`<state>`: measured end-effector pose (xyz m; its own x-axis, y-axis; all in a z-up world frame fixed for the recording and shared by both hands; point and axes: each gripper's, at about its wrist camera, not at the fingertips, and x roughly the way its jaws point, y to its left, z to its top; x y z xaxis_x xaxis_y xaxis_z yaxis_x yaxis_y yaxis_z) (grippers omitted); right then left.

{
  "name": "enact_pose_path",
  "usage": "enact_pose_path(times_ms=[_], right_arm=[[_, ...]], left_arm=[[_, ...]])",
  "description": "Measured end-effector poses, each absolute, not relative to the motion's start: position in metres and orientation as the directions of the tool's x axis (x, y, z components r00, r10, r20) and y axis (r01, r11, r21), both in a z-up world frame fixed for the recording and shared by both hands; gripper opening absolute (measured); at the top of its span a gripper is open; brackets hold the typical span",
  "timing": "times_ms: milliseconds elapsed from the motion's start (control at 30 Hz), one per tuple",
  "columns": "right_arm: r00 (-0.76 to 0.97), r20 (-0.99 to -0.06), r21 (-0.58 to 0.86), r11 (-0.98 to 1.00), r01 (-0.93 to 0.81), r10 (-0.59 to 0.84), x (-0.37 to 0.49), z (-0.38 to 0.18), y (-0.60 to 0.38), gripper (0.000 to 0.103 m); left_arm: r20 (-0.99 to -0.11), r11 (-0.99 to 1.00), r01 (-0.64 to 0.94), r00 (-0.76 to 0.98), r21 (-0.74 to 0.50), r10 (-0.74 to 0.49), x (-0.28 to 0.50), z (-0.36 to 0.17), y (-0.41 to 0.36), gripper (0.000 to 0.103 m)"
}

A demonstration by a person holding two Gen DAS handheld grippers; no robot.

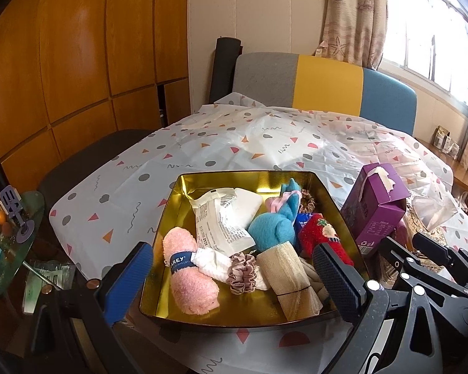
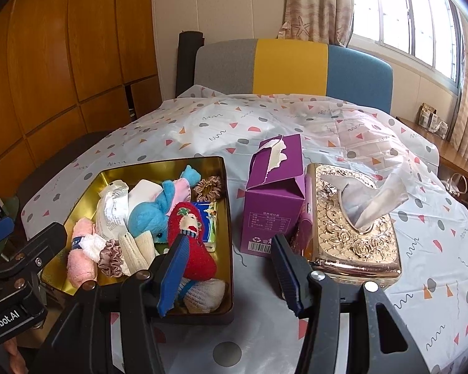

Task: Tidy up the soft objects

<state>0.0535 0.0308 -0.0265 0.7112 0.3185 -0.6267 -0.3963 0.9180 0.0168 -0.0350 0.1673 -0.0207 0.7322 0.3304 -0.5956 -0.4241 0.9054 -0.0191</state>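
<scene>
The left gripper (image 1: 234,268) stands wide open and holds nothing, its blue fingers straddling the near edge of the gold tin (image 1: 177,193). The right gripper (image 2: 226,268) is likewise open and empty, hovering over the tin's near right corner, with bare tablecloth (image 2: 421,296) between its fingers.

The soft things already lie in the tin: a pink rolled towel (image 1: 187,277) at the near left corner, a blue plush toy (image 1: 274,227) in the middle, a red sock (image 2: 193,249) by the right wall, scrunchies (image 1: 243,269) and a beige roll (image 1: 293,277) along the near edge. Beside the tin's right wall stand a purple carton (image 2: 274,199) and a gilt tissue box (image 2: 352,227) (neither looks like part of the sorting).

Gathering seems nearly done. Next likely calls for lowering one open gripper onto a single item, closing gently on the fabric.
</scene>
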Motion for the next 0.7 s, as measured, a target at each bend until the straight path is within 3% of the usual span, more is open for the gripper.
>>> enact_pose_path(times_ms=[700], right_arm=[[0.704, -0.634, 0.017, 0.917, -0.399, 0.318, 0.0536, -0.0292, 0.0316, 0.055]], left_arm=[[-0.6, 0.902, -0.432, 0.729, -0.027, 0.331, -0.0375, -0.0221, 0.1703, 0.103]])
